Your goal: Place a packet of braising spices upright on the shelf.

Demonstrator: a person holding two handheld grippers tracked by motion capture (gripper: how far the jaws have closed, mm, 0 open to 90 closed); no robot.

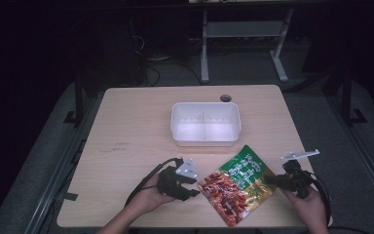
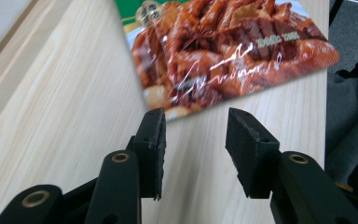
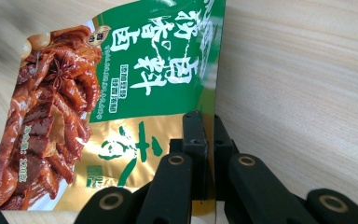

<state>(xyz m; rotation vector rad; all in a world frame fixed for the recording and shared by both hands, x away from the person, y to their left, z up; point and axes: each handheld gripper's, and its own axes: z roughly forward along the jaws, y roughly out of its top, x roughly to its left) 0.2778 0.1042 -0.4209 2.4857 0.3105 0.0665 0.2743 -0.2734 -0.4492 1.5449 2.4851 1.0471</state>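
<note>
Item: flat glossy green-and-gold foil snack pouch (image 1: 237, 184), lower centre of the high view, on the pale wooden surface (image 1: 126, 131).

Handling: judged light, limp, slippery; best held at the sealed edge.

Right gripper (image 3: 208, 122): clamped on pouch edge.

Left gripper (image 2: 195, 125): half open, empty, just beside the pouch.

Snack packet partly out of view

The snack packet (image 2: 223, 51) is running off the left gripper view's top edge; its small print is blurring.
</note>
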